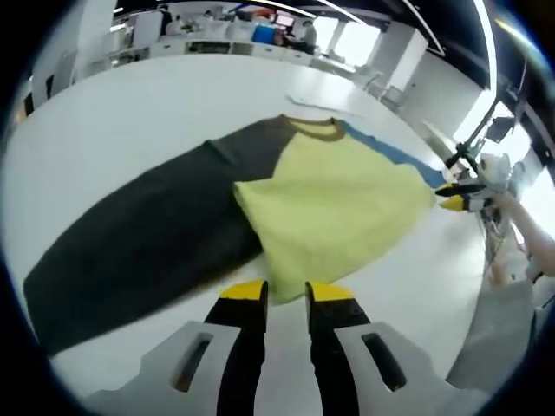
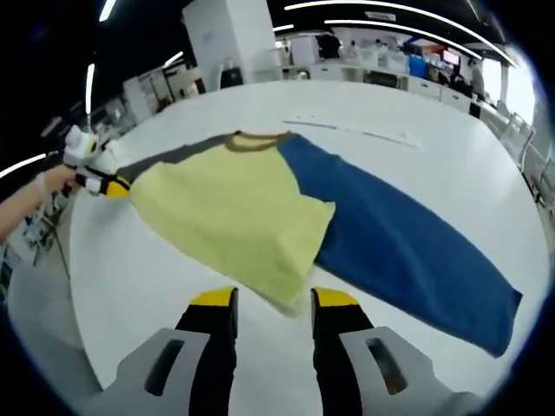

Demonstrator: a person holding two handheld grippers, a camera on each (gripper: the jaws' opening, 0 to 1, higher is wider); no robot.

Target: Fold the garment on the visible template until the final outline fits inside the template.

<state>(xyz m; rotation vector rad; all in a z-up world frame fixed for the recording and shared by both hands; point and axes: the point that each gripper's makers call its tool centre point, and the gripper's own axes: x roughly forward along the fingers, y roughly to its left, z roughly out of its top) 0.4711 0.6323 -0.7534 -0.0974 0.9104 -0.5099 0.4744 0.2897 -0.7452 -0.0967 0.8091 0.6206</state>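
A long-sleeved garment lies flat on the white table. Its yellow body has a brown collar, a dark grey sleeve and a blue sleeve. My left gripper is open, its yellow tips on either side of one hem corner. In the right gripper view the yellow body and blue sleeve spread ahead. My right gripper is open around the other hem corner. Across the cloth, the right gripper and left gripper each sit at the yellow fabric's edge.
A thin pale strip lies on the table beyond the collar. A person's arm and hand show at the table's rim. Desks, chairs and monitors stand far behind. Bare white table surrounds the garment.
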